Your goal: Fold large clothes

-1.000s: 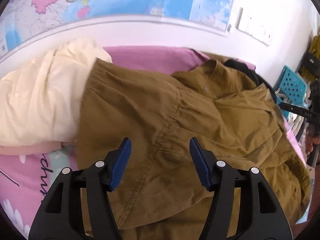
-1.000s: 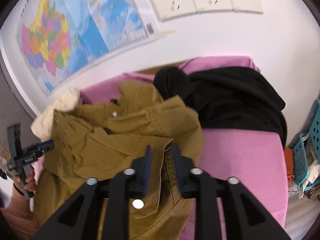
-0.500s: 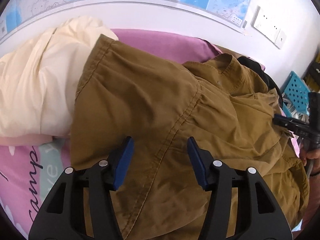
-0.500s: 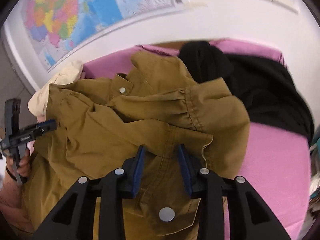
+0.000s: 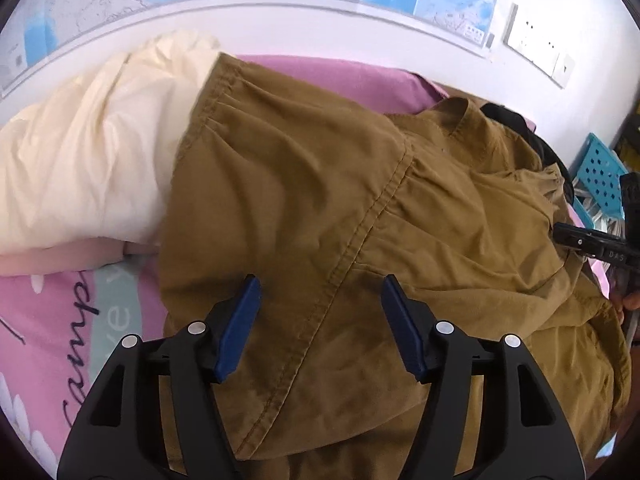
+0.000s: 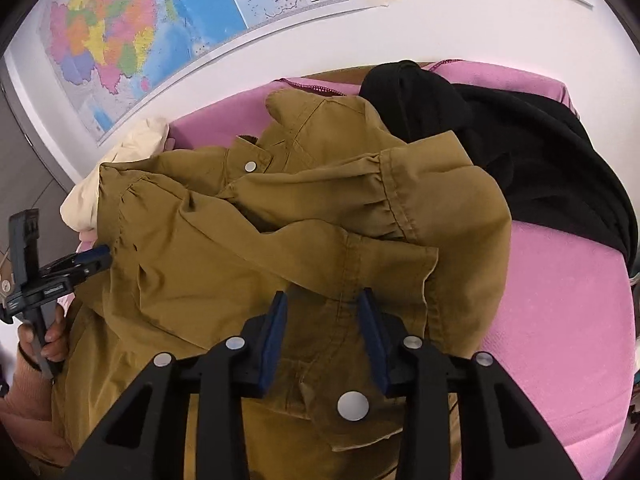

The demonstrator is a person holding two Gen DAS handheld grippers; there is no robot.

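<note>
1. Nearest the cameras, both tools hover over a brown jacket that lies rumpled on a pink bed. The left gripper has its jaws spread wide above a stitched seam, gripping nothing. The right gripper has its jaws parted more narrowly over the near front panel, beside a metal snap; no cloth is pinched between them.

2. Mid-scene, the jacket is partly gathered: a sleeve with a puckered cuff is laid across the body, and the collar points to the far side.

3. The fabric looks like soft mid-weight cotton, limp and likely to sag and slide when lifted. Doubled edges such as hems, cuffs and stitched seams probably offer the firmest hold, and a two-point grip should keep a fold straight.

4. Farther off, a cream garment sits at the far left, partly under the jacket's edge, and a black garment lies at the far right, touching the jacket.

5. Beyond the bed, a map hangs on the white wall.
</note>
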